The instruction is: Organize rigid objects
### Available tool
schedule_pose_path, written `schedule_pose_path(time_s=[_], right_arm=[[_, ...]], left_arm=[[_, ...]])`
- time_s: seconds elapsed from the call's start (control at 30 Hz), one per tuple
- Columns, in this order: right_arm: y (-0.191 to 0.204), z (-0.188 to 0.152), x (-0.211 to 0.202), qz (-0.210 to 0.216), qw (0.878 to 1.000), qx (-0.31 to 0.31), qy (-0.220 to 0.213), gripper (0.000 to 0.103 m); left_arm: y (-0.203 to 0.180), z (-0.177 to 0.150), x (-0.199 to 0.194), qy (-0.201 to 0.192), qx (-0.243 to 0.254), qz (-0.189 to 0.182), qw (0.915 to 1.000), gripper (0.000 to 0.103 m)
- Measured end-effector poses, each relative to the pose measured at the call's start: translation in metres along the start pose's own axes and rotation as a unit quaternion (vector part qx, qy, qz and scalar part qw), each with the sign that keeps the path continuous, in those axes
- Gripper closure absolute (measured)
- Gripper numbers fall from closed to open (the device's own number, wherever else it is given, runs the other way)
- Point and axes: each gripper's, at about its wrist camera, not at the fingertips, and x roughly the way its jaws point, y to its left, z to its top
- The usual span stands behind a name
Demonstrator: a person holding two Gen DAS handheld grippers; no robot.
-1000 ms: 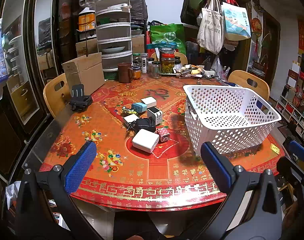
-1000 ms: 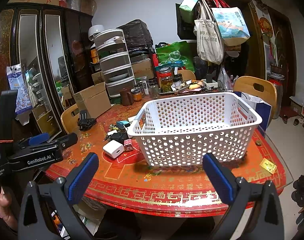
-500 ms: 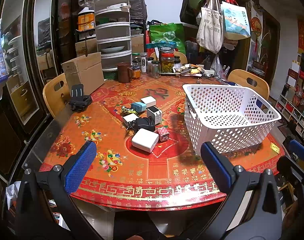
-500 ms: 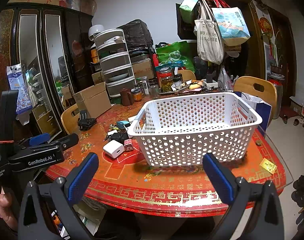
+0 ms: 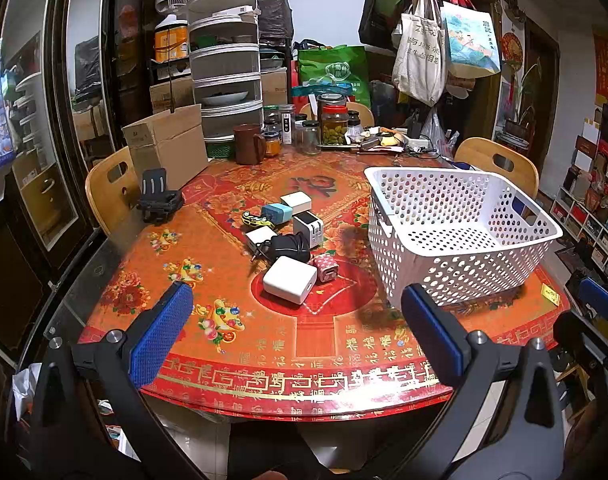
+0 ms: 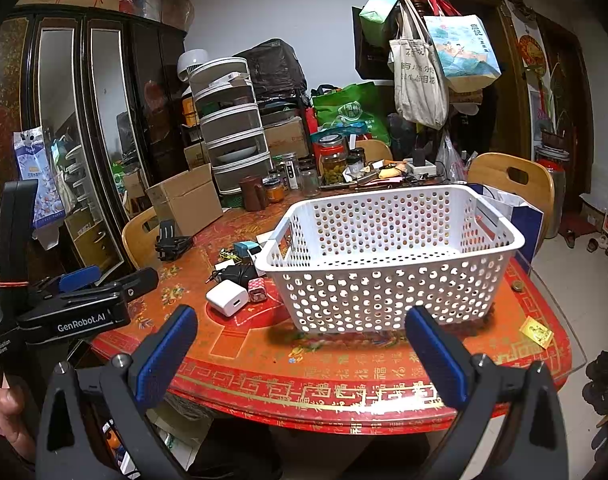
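Observation:
A cluster of small chargers lies mid-table: a large white charger (image 5: 290,279), a pink patterned one (image 5: 326,267), a black adapter with cord (image 5: 288,245), a white plug cube (image 5: 308,229), a blue one (image 5: 277,213) and another white one (image 5: 296,201). An empty white perforated basket (image 5: 455,240) stands to their right; it also shows in the right wrist view (image 6: 387,256). My left gripper (image 5: 296,332) is open and empty above the table's near edge, short of the chargers. My right gripper (image 6: 300,344) is open and empty in front of the basket.
The round table has a red patterned cover (image 5: 343,344). A black clamp stand (image 5: 160,200), a cardboard box (image 5: 166,146), a brown mug (image 5: 247,144), jars (image 5: 333,122) and stacked drawers (image 5: 226,72) crowd the far side. Wooden chairs (image 5: 497,166) stand around. A yellow card (image 6: 537,332) lies near the right edge.
Both grippers stay open and have hardly moved. Nothing on the table has shifted.

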Motion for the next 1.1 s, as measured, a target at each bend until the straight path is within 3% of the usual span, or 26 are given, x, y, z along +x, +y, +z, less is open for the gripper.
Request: schedule_pose_path(time_s=[0.63,0.77,0.83,0.97,1.03,1.1], right_arm=[[0.0,0.0,0.0,0.003,1.0,-0.002,-0.001,0.0],[-0.012,0.005,-0.004,-0.034,0.999,0.002,-0.024,0.0],[-0.035,0.013,-0.002,-0.069,0.997,0.018,-0.034,0.0],[-0.11,0.035,0.016,-0.144,0.987,0.068,-0.017,0.0],[-0.148,0.043,0.03,-0.162,0.982,0.096,0.0,0.0],[-0.176,0.05,0.049,-0.156,0.981,0.11,0.03,0.011]], left_arm=[[-0.001,-0.001,0.0,-0.001,0.002,0.003,1.0,0.0],[0.004,-0.002,0.015,-0.01,0.014,0.015,0.9997,0.0],[0.014,-0.002,0.036,-0.003,0.011,0.036,0.9993,0.0],[0.039,-0.004,0.096,0.064,0.008,0.066,0.9957,0.0],[0.048,-0.011,0.123,0.103,0.012,0.057,0.993,0.0],[0.058,-0.02,0.145,0.131,0.008,0.045,0.9903,0.0]])
